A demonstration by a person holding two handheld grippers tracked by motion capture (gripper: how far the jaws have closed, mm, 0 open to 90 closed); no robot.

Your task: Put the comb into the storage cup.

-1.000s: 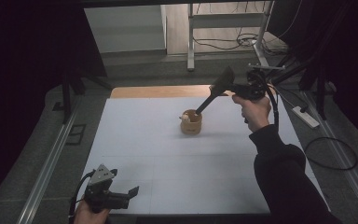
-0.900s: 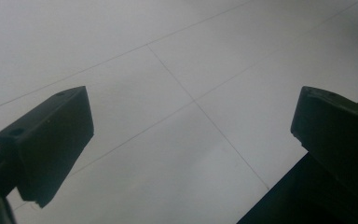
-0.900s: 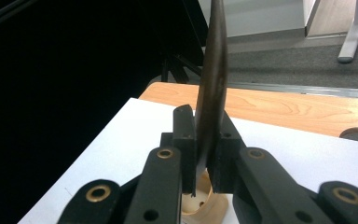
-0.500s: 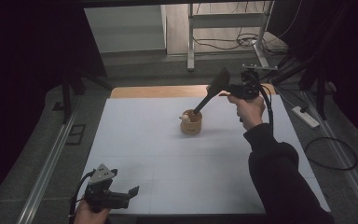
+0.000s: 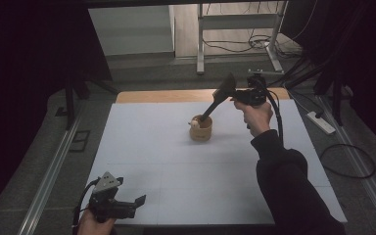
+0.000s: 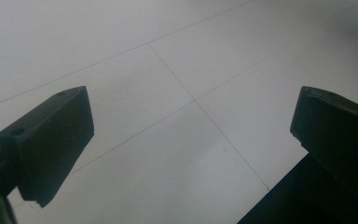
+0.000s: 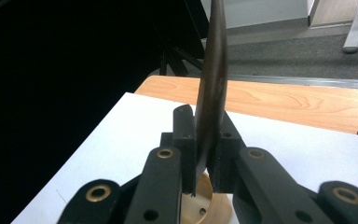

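At the near left corner of the white surface [image 5: 176,196], the left tool [image 5: 139,200] rests in the person's hand, pointing right along the near edge; in the left gripper view its two black jaws stand spread wide apart with nothing between them, just bare white sheet with thin seam lines below. Well apart from it, toward the far middle of the surface, stands a small round wooden holder [image 5: 200,129], light tan and upright. A dark spatula [image 5: 215,100] leans out of that holder, its lower end inside the opening and its broad blade rising up and to the right. Further right, the right tool [image 5: 239,96] is held above the far part of the surface in the person's right hand [image 5: 258,116], a dark sleeve trailing back toward the near right. In the right gripper view, its jaws are pressed together on the spatula [image 7: 212,93], pinching the thin blade edge-on between them, and the wooden holder [image 7: 209,205] shows just below and beyond the jaws. A strip of bare wood [image 5: 176,96] runs along the far edge of the white sheet.
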